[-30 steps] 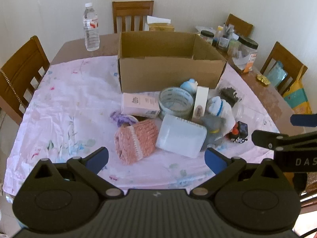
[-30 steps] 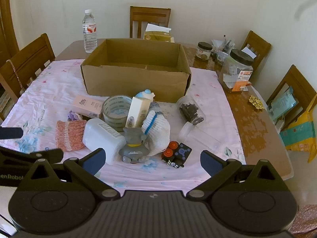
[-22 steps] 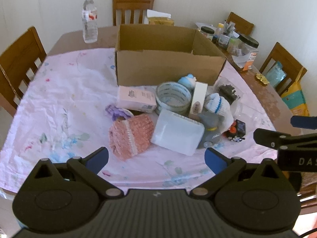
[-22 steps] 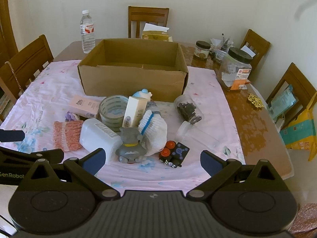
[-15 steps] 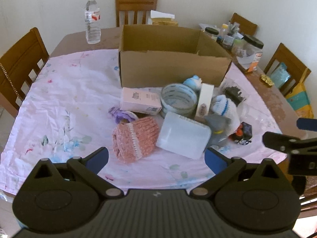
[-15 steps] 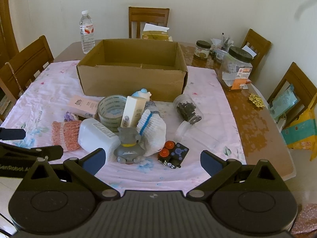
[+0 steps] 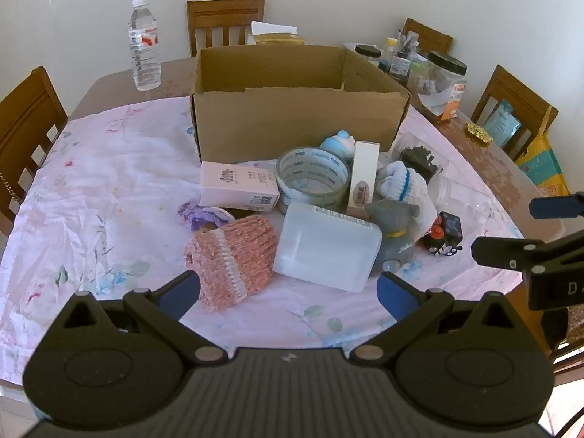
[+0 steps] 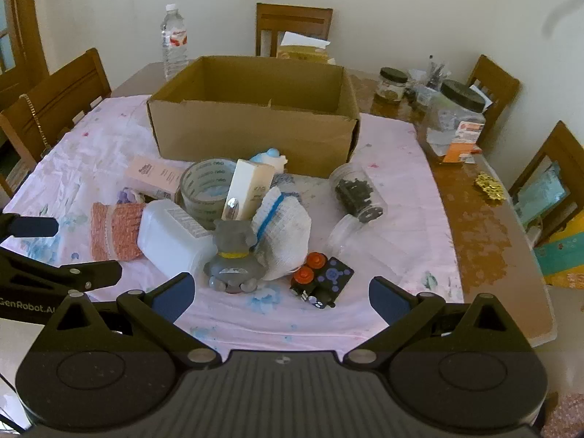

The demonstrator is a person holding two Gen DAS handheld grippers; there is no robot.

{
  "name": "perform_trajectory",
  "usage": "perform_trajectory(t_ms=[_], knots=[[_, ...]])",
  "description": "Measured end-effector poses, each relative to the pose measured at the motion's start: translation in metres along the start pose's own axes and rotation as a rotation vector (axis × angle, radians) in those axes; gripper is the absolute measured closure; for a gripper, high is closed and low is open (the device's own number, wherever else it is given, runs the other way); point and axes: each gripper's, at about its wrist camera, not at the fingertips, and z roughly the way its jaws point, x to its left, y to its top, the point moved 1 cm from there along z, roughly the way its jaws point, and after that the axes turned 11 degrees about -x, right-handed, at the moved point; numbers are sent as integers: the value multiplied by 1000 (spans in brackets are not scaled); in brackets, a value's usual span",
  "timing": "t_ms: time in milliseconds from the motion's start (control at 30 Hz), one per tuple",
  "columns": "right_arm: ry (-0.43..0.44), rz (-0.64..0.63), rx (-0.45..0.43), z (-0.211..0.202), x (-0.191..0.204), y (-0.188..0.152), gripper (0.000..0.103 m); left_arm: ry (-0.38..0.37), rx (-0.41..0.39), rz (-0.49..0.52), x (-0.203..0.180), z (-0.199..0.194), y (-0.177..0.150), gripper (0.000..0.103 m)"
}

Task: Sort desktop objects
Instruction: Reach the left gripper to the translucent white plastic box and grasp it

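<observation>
I hold the left tool (image 7: 288, 286) wide apart and empty, low over the near table (image 7: 91, 168) edge; the pink knitted piece (image 7: 233, 259) lies just beyond its left finger, the white plastic tub (image 7: 325, 252) between the fingers and farther in. All the clutter sits in front of the cardboard box (image 7: 295, 124), my landmark: the pink carton (image 7: 237, 186) lying flat with its long side across the box front, the tape roll (image 7: 310, 179) beside it, the cream carton (image 7: 363, 179) propped upright. The box stands open; I cannot see anything inside. My right tool (image 8: 279, 294), equally wide and empty, hovers before the grey toy (image 8: 233, 255) and the black block with orange knobs (image 8: 321, 279). Right of them a clear jar (image 8: 357, 191) lies tipped, mouth toward me, holding dark bits.
</observation>
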Motion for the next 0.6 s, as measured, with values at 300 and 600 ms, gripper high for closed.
perform_trajectory(t_ms=[300,600], knots=[[29,-6,20,14,-8,-2,0,-64,-22,87,-13,20,3,3],[28,3,39,25,-22,-3,0,-117,-35,132,-24,51,1,4]])
